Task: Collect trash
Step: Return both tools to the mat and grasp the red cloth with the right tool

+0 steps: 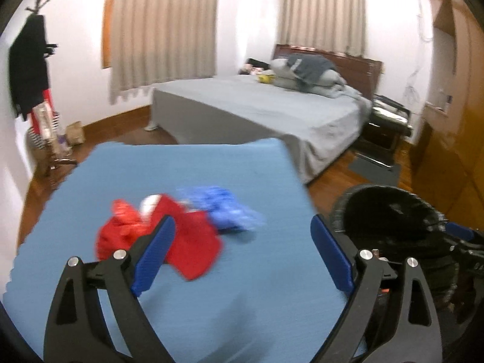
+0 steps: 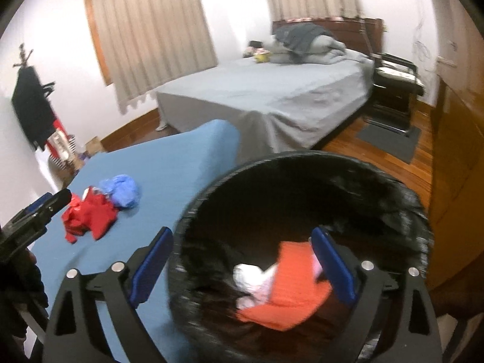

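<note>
A crumpled red wrapper (image 1: 157,236) and a crumpled blue bag (image 1: 227,208) lie together on the blue table (image 1: 211,166). My left gripper (image 1: 242,224) hangs open just above them, its left pad over the red wrapper and nothing between its pads. A black-lined bin (image 1: 390,208) stands past the table's right edge. My right gripper (image 2: 242,236) is open over the bin (image 2: 302,187). An orange wrapper (image 2: 290,290) and white crumpled trash (image 2: 251,275) lie loose inside it. The right wrist view also shows the red wrapper (image 2: 90,214) and the blue bag (image 2: 121,190).
A grey bed (image 1: 257,106) with piled bedding stands behind the table. There is a coat rack (image 1: 30,69) with clothes at the left wall, a dark nightstand (image 1: 387,124) beside the bed, and a wooden wardrobe (image 1: 453,121) at right. A grey mat (image 2: 390,139) lies on the wood floor.
</note>
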Demonstrator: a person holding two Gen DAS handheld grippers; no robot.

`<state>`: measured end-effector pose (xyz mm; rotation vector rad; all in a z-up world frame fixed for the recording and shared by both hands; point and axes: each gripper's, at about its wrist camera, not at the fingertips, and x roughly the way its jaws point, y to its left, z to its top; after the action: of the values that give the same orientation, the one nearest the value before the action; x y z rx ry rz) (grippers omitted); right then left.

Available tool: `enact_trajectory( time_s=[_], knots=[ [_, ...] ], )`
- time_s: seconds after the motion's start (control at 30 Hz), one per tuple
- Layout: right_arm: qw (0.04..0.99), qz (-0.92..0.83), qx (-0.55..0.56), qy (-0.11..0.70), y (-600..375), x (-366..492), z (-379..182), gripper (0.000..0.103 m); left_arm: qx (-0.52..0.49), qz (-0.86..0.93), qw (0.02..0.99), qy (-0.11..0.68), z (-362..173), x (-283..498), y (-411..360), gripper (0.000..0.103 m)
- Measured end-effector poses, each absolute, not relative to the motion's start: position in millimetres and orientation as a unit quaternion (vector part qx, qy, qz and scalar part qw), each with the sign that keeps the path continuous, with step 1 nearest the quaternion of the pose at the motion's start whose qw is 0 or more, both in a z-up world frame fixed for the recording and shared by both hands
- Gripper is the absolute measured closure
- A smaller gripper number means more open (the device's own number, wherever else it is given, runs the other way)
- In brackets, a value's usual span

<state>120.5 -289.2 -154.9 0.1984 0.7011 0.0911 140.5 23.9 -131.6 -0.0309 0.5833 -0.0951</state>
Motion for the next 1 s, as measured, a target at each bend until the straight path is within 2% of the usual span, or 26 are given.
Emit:
enact_trajectory(
  time_s=[0.5, 1.0],
  knots=[
    [0.926, 0.145, 0.057, 0.345, -173, 169, -160, 0.012, -0.039, 0.057, 0.953, 0.294, -147, 138, 135, 0.015],
    [0.912, 0.201, 0.028, 0.357, -81, 204, -182, 0.012, -0.067, 0.100, 0.942, 0.312, -173, 147, 196, 0.015]
  ],
)
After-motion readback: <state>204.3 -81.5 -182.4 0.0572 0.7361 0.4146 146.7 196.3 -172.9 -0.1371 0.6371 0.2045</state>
